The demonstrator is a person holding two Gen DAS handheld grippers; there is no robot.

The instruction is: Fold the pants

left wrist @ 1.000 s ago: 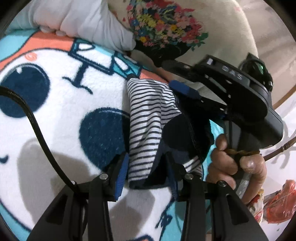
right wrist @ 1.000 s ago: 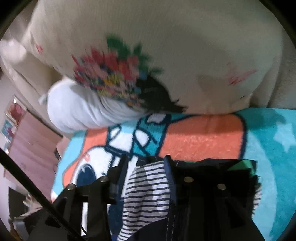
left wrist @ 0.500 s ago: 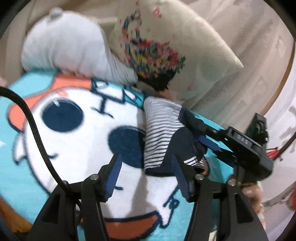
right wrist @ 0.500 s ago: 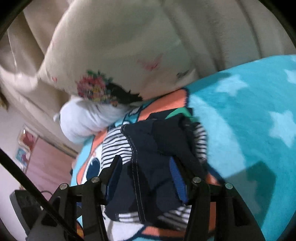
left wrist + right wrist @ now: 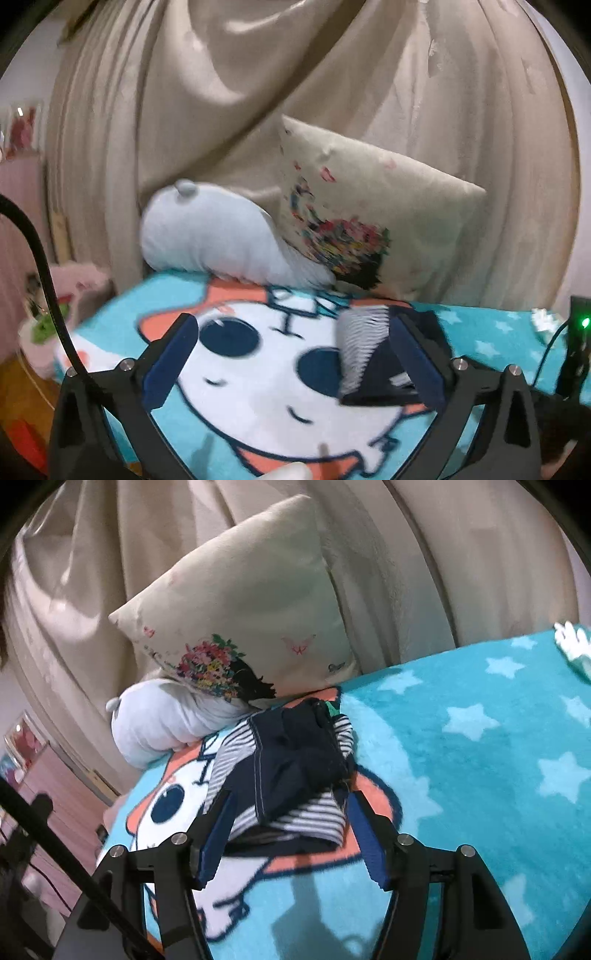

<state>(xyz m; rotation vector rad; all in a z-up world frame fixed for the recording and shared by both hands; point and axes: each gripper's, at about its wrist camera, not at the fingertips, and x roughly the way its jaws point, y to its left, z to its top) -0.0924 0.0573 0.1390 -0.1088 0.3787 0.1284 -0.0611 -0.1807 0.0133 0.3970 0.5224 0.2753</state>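
Observation:
The pants [image 5: 295, 764] are navy with white-and-navy striped parts. They lie folded in a small bundle on the cartoon blanket [image 5: 480, 775]. In the left wrist view the pants [image 5: 365, 354] sit ahead and to the right, partly behind my right finger. My left gripper [image 5: 291, 365] is open wide and empty, pulled back above the blanket [image 5: 251, 369]. My right gripper [image 5: 291, 834] is open and empty, just short of the near edge of the bundle.
A cream pillow with a flower print [image 5: 243, 605] and a white plush [image 5: 159, 723] lie against the beige curtain [image 5: 258, 92] behind the pants. A black device with a green light [image 5: 580, 332] stands at the right of the bed.
Both grippers have let go of the pants and drawn back and up. The left jaws opened wider. The bundle stays folded on the blanket.

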